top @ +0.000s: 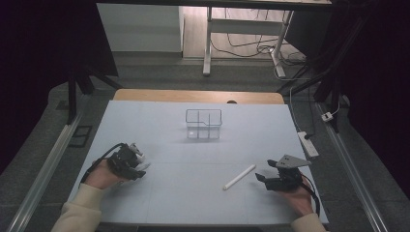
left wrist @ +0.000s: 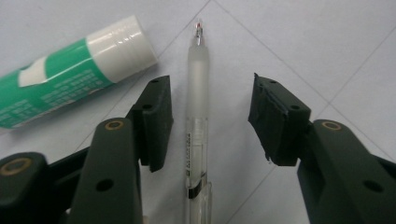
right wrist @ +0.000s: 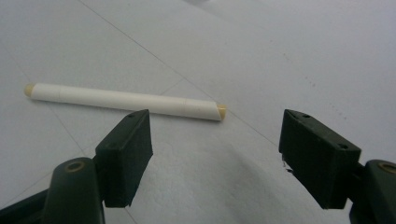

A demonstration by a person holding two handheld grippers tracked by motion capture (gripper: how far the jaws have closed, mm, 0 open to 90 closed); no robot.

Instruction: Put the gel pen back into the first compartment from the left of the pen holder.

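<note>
Nearest to the person, the left gripper [left wrist: 210,121] was low over the table [top: 193,193], with a clear mechanical pencil [left wrist: 196,116] lying between its two black jaws. The jaws stood apart on both sides of the pencil. The left pad was very close to the barrel, while the right one was clearly away from it, so the pencil was not yet pinched and it lay flat on the table, its tip pointing away from the gripper. Just to the left of the pencil lay a green and white glue stick [left wrist: 70,70], its white cap close to the left jaw but not touching it. In the high view this left gripper [top: 134,163] was at the near left part of the table.

The right gripper [right wrist: 215,158] was released, its jaws wide and with nothing between them. A little further, a white pen [right wrist: 123,101] lay flat on the surface, just past the left jaw.

Farther away, near the middle of the table, a clear divided container [top: 203,123] stood upright, well apart from both grippers.
</note>
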